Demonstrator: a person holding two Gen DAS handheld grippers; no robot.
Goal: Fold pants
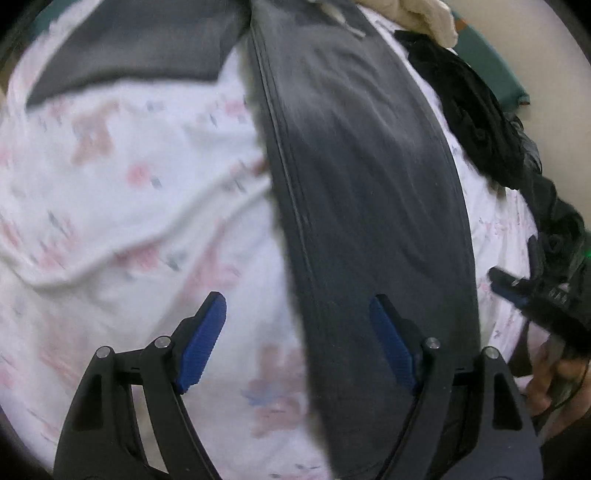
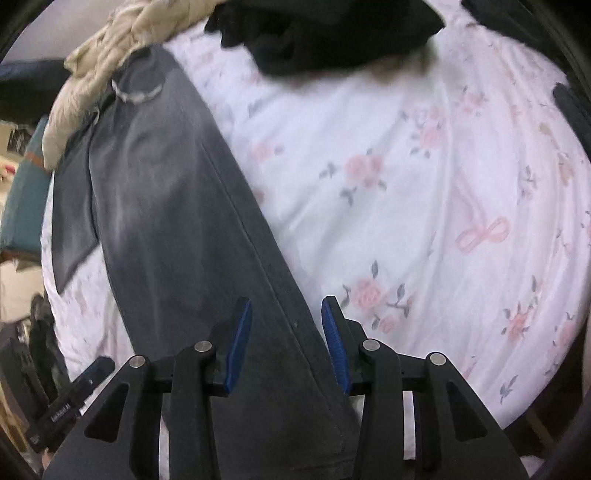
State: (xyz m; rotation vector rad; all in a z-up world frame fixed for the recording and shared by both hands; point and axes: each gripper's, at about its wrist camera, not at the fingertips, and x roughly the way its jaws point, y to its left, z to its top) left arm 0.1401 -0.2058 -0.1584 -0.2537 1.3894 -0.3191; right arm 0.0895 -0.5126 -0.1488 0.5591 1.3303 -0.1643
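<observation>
Left wrist view is showing my left tongs (image 1: 297, 332) hanging over the bed with the jaws standing wide and nothing between the pads; one blue pad (image 1: 201, 343) is hovering above the floral sheet (image 1: 122, 177) and the other above the grey pants (image 1: 369, 206), so I am straddling the near edge of the leg rather than gripping it. I am judging that the wide spread is there so I can come down on the seam edge cleanly.

Right wrist view is showing my right tongs (image 2: 286, 345) about half open, also empty, with the pants' outer seam running up between the pads. Neither pad is pressing on cloth. The narrower opening is suiting a pinch on that single folded edge.

Further out, the pants are lying lengthwise on the sheet as one long strip, which reads to me as the two legs already stacked, so a crosswise fold looks like the step still to do. A darker flap (image 1: 140, 51) of grey cloth is sticking out sideways near the far end; whether it is part of the pants I cannot tell.

Beyond that, a cream garment (image 2: 99, 74) and a black garment (image 2: 321, 33) are heaped at the far end, the cream one touching the pants' end, likely waiting their turn.
</observation>
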